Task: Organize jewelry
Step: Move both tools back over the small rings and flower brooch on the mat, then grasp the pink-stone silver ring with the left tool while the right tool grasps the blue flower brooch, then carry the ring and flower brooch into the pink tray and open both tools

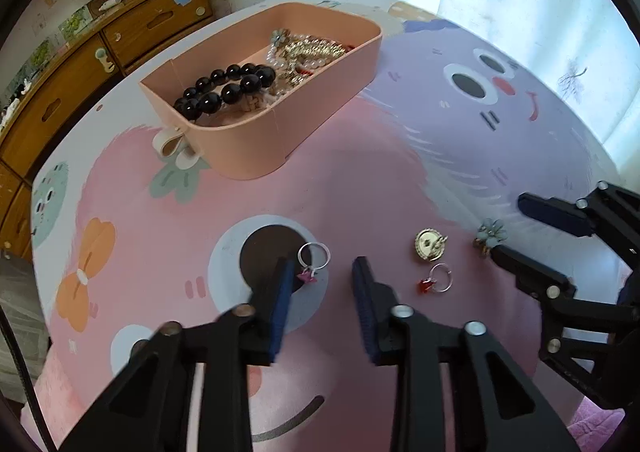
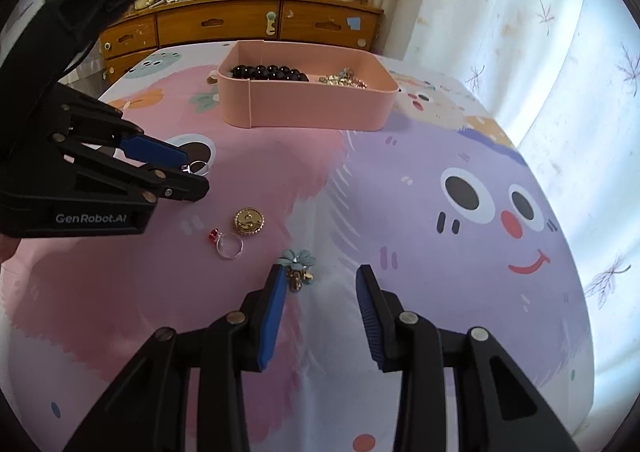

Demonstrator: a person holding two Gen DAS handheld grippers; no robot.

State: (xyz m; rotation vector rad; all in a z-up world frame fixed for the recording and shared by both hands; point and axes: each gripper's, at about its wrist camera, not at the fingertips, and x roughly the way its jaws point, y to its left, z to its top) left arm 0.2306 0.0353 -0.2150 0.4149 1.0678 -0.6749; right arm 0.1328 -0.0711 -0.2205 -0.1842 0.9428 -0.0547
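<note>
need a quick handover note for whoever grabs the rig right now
Left claw: open, empty, at the silver ring with pink stone.
Right claw: open, empty, at the blue flower brooch.
Done: black bead bracelet and gold-and-pearl pieces lie in the pink plastic tray.
Left on the cloth: both of those, the round gold brooch and the silver ring with red stone.

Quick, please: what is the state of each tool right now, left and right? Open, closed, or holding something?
Left tool: open, holding nothing; the pink-stone ring lies by its left finger.
Right tool: open, holding nothing; the blue flower clip lies by its left finger.
</note>
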